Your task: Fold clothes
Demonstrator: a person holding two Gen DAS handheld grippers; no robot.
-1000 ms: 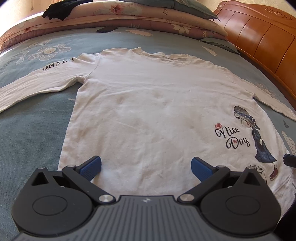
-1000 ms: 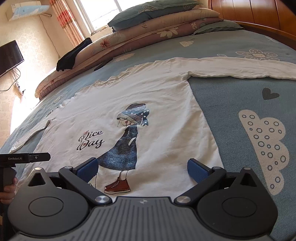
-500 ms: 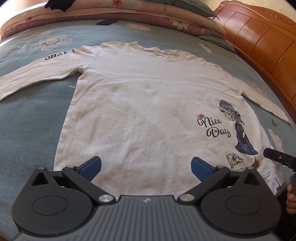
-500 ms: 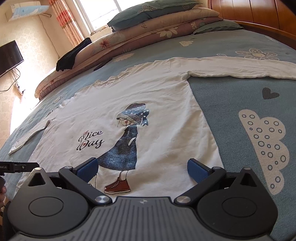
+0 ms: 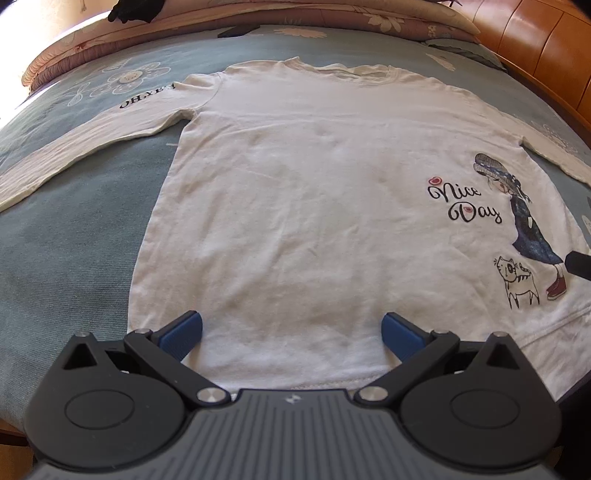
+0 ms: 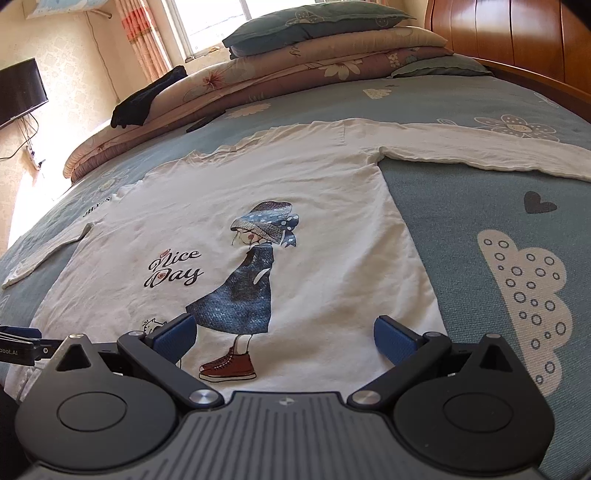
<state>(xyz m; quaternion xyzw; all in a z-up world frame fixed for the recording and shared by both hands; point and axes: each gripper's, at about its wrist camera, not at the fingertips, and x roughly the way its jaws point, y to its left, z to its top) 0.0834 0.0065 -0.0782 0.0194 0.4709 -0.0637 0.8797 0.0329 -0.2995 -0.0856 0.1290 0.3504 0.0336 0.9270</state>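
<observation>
A white long-sleeved shirt (image 5: 303,206) lies flat and face up on the bed, sleeves spread to both sides, with a "Nice Day" girl print (image 6: 243,280) near its hem. My left gripper (image 5: 291,334) hovers open over the hem on the shirt's plain side, nothing between its blue pads. Over the hem by the print, my right gripper (image 6: 284,338) is open and empty too. The tip of the right gripper (image 5: 578,263) shows at the right edge of the left wrist view. The left gripper's tip (image 6: 18,347) shows at the left edge of the right wrist view.
The blue patterned bedspread (image 6: 480,229) covers the bed. Stacked quilts and pillows (image 6: 295,66) lie at the far end, with a black garment (image 6: 147,99) on them. A wooden headboard (image 6: 517,40) stands to the right. A dark flat object (image 5: 236,31) lies beyond the collar.
The left gripper drew back toward the hem and swung a little; the shirt now sits more to the right in its view. The right gripper barely moved. Both stayed open.
</observation>
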